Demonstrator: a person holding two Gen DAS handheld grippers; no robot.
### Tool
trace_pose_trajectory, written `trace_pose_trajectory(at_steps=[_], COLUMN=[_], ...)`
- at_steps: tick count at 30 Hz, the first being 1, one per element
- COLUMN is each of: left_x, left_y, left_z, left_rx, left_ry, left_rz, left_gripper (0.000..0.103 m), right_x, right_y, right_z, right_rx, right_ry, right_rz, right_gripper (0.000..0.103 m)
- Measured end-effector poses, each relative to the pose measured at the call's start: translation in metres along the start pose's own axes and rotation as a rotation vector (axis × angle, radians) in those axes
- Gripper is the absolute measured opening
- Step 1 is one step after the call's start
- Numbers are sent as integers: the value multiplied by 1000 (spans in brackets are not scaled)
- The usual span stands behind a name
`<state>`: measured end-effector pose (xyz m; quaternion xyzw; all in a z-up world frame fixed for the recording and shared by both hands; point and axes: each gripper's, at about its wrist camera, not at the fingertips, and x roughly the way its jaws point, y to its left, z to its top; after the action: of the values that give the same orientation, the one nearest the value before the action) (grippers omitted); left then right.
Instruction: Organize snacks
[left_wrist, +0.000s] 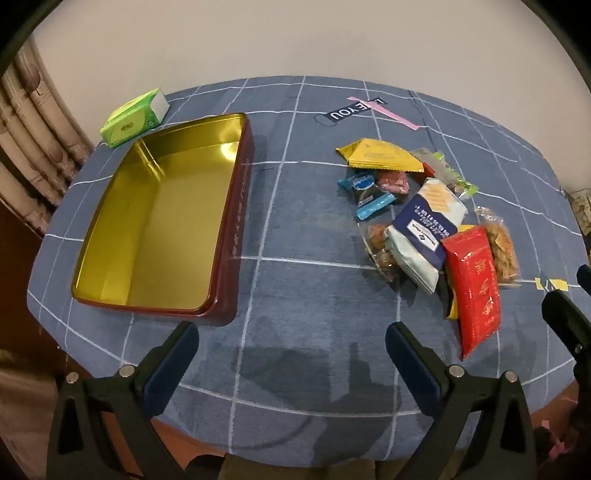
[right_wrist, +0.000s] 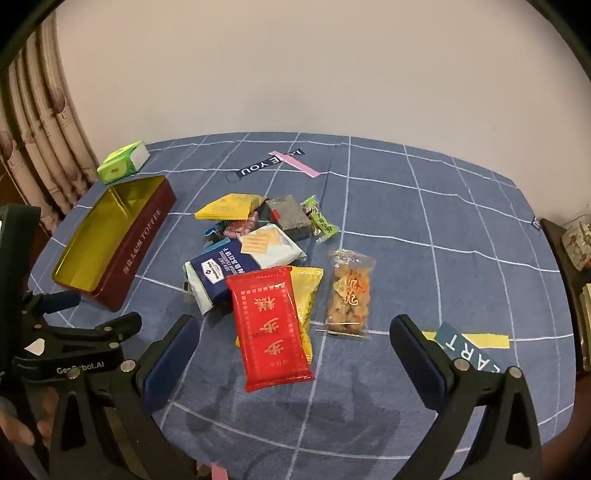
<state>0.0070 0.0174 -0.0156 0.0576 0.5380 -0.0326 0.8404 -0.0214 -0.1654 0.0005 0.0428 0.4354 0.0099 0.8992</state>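
An open red tin (left_wrist: 236, 206) (right_wrist: 142, 251) with a gold inside lies empty on the left of the blue checked cloth. To its right lies a pile of snacks: a red packet (left_wrist: 476, 291) (right_wrist: 271, 325), a navy-and-white bag (left_wrist: 424, 236) (right_wrist: 229, 273), a yellow packet (left_wrist: 380, 155) (right_wrist: 231, 206), a clear bag of fried bites (left_wrist: 500, 247) (right_wrist: 349, 291) and several small sweets (left_wrist: 373, 192). My left gripper (left_wrist: 291, 343) hangs open over bare cloth below the tin. My right gripper (right_wrist: 295, 336) stands open above the red packet's near end, touching nothing.
A green tissue pack (left_wrist: 133, 118) (right_wrist: 122, 164) lies beyond the tin at the back left. Printed labels (left_wrist: 354, 109) (right_wrist: 461, 341) mark the cloth. A curtain (left_wrist: 33, 144) hangs at the left and a wall stands behind the table. A hand (right_wrist: 22, 421) holds the left gripper.
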Motion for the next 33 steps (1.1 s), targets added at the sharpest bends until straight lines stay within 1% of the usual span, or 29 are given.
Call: trace_pose_trajectory(at_steps=[9, 33], left_x=[3, 4], left_y=[-10, -16], left_z=[0, -3], left_rx=[47, 77], left_ry=[-6, -2], left_rz=[6, 6], left_gripper=[103, 103], right_x=[6, 8], right_y=[0, -3], right_z=[-5, -7], right_rx=[5, 19], right_ry=[8, 21], right_rz=[5, 14], right_gripper=[102, 102])
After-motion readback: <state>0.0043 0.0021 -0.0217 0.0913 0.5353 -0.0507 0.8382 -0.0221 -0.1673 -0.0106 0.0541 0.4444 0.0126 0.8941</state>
